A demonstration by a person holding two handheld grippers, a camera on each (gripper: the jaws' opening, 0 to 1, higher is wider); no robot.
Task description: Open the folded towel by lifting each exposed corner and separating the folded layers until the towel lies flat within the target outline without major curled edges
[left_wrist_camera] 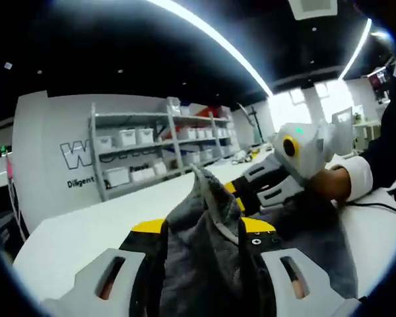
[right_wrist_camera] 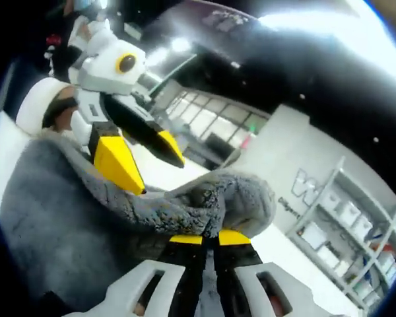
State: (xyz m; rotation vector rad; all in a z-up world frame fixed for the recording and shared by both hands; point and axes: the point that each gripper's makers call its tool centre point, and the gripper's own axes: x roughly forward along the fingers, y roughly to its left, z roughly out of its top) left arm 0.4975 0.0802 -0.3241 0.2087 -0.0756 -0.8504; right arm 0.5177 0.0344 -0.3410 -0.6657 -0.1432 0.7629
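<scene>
The grey towel (left_wrist_camera: 204, 257) is bunched up between the two grippers above a white table (left_wrist_camera: 72, 238). In the left gripper view, my left gripper (left_wrist_camera: 203, 226) has its yellow-tipped jaws wide apart, with towel folds rising between them to a peak. My right gripper (left_wrist_camera: 236, 195) comes in from the right, its tips buried in the cloth. In the right gripper view, my right gripper (right_wrist_camera: 210, 238) is shut on a rolled edge of the towel (right_wrist_camera: 53, 218). The left gripper (right_wrist_camera: 157, 173) enters from the upper left with its jaws spread above the cloth.
A person's hand with a white cuff (left_wrist_camera: 353, 177) holds the right gripper, and a black cable runs over the table behind it. Grey shelving with white bins (left_wrist_camera: 152, 152) stands against the far wall (left_wrist_camera: 53, 165). Another shelf (right_wrist_camera: 346, 231) shows at right.
</scene>
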